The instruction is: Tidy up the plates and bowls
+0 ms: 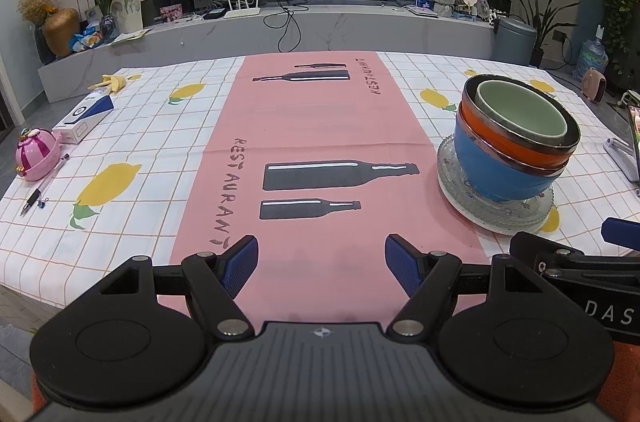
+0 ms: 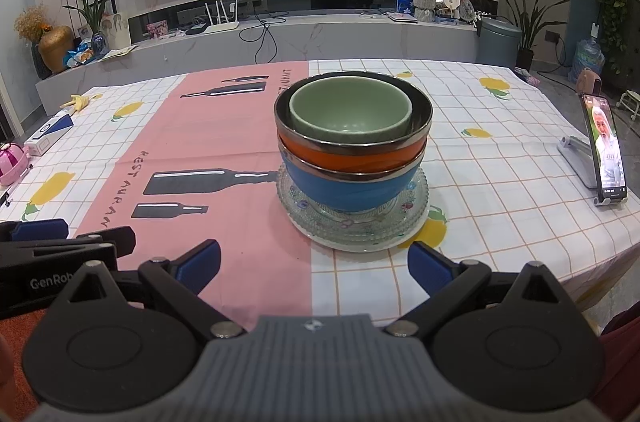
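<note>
A stack stands on the table: a green bowl (image 2: pixel 350 112) sits inside an orange bowl (image 2: pixel 352 156), which sits inside a blue bowl (image 2: pixel 344 190), all on clear glass plates (image 2: pixel 412 210). The stack also shows in the left wrist view, with green bowl (image 1: pixel 520 110), orange bowl (image 1: pixel 504 138), blue bowl (image 1: pixel 492 174) and plates (image 1: pixel 452 178). My right gripper (image 2: pixel 314 264) is open and empty, just in front of the stack. My left gripper (image 1: pixel 322 264) is open and empty over the pink cloth, left of the stack.
A pink runner (image 1: pixel 316 126) lies on the checked tablecloth. A phone on a stand (image 2: pixel 604 150) is at the right. A pink toy (image 1: pixel 36 154), a pen (image 1: pixel 42 188), a box (image 1: pixel 86 116) and a banana peel (image 1: pixel 110 82) lie at the left.
</note>
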`<action>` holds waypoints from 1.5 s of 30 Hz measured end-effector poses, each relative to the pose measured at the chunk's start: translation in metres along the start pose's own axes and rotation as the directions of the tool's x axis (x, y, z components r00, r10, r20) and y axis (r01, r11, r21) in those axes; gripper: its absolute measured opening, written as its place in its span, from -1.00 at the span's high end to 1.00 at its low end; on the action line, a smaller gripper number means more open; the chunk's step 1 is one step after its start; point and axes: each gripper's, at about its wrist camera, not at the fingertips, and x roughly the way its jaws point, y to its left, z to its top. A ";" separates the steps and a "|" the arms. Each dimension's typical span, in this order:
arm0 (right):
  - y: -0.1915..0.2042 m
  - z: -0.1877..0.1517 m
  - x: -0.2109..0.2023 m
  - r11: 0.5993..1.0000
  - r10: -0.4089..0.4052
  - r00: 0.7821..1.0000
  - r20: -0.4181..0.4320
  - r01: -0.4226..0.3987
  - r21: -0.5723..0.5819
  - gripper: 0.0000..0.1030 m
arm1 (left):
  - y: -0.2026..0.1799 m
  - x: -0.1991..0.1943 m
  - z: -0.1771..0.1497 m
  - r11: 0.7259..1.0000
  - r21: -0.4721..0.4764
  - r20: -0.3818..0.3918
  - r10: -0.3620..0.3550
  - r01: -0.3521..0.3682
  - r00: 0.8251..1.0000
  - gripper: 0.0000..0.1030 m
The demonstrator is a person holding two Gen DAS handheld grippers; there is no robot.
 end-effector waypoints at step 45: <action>0.003 0.002 0.000 1.000 0.006 1.000 -0.007 -0.006 -0.014 -0.91 | 0.002 -0.005 0.004 1.000 -0.010 0.008 0.009 -0.009 1.000 -0.66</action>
